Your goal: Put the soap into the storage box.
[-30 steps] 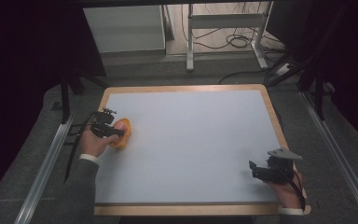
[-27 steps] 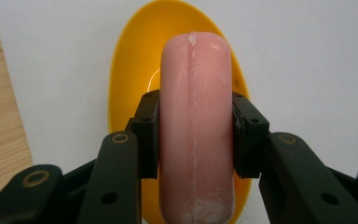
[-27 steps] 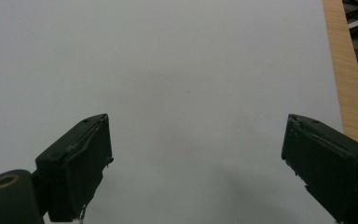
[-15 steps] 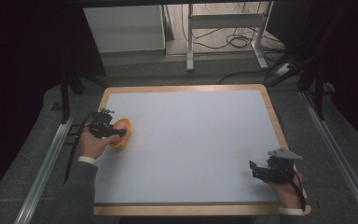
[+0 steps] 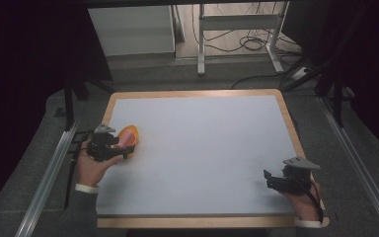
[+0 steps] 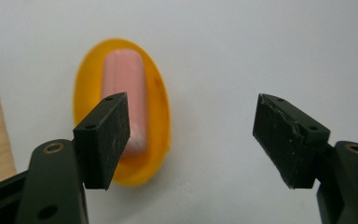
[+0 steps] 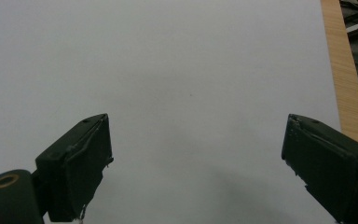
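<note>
Left gripper (image 6: 191, 140), jaws released, is hovering beside a yellow dish (image 6: 121, 112); centring the dish between them is advisable. Right gripper (image 7: 196, 163) is released.

Left tool (image 5: 121, 148) drawn slightly back toward the table edge (jaws spread), orange dish (image 5: 129, 136) more exposed
</note>
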Tool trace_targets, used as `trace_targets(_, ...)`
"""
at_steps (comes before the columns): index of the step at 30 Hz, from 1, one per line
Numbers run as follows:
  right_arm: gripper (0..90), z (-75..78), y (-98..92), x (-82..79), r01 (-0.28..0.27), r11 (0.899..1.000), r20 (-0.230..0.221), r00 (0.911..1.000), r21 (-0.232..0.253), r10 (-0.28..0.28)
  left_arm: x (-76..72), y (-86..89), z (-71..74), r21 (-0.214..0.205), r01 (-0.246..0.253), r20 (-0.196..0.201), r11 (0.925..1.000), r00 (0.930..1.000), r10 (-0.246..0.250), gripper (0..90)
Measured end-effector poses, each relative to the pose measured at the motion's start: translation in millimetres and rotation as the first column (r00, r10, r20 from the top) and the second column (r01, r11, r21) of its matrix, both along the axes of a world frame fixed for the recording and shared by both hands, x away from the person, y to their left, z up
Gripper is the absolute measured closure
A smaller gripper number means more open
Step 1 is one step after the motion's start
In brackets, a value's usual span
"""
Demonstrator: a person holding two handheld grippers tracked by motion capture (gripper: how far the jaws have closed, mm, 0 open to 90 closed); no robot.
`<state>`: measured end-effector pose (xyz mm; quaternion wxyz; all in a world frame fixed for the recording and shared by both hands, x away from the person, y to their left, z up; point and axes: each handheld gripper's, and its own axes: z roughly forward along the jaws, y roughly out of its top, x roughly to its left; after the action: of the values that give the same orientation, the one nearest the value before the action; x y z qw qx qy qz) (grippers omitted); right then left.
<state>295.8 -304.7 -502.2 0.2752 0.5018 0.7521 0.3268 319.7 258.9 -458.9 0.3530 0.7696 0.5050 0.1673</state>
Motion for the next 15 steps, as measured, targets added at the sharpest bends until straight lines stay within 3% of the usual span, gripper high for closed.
trace_targets(11, 8.1, -0.3, 1.0, -0.2, -0.001, 1.0, 0.003, 1.0, -0.003, 0.001, -29.2, -1.4, -30.9, -0.065, 0.023, 0.019, 0.9976, 0.9996, -0.022, 28.5)
trace_targets(15, 8.1, -1.8, 2.7, 0.2, -0.008, 1.0, 0.002, 1.0, -0.01, 0.008, -35.1, -3.4, -38.5, -0.063, 0.031, 0.018, 0.9975, 0.9994, -0.03, 28.7)
